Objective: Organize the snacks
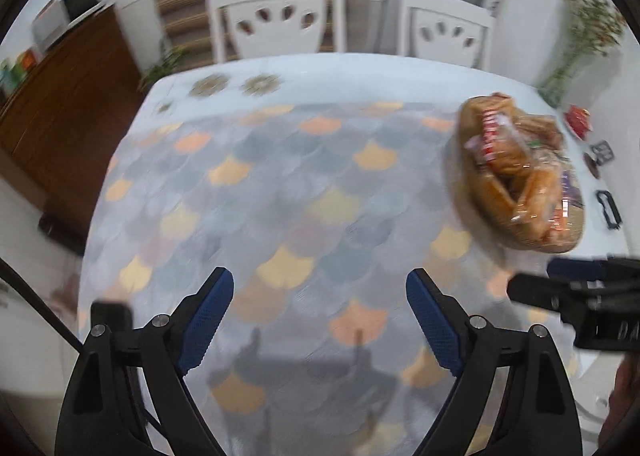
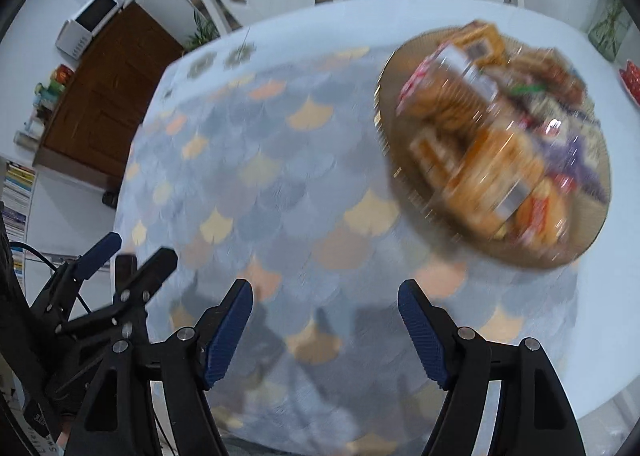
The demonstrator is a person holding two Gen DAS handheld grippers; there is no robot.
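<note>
A round woven tray [image 2: 385, 104] heaped with snack packets [image 2: 480, 128] sits on the right side of the table, blurred in both views. In the left wrist view the tray [image 1: 536, 245] lies far to the right with the packets [image 1: 504, 152] on it. My left gripper [image 1: 320, 280] hangs open over the patterned tablecloth [image 1: 280, 184], nothing between its blue pads. My right gripper [image 2: 325, 290] is open too, empty, just short of the tray and to its left. Each gripper shows in the other's view: the right gripper [image 1: 532, 276] at the right edge, the left gripper [image 2: 144, 246] at the left edge.
Two white chairs [image 1: 276, 16] [image 1: 444, 28] stand at the table's far side. A wooden cabinet [image 1: 68, 96] with a microwave [image 1: 68, 8] is on the left. A vase with greenery [image 1: 576, 44], a red dish [image 1: 578, 118] and small black items [image 1: 608, 210] sit beyond the tray.
</note>
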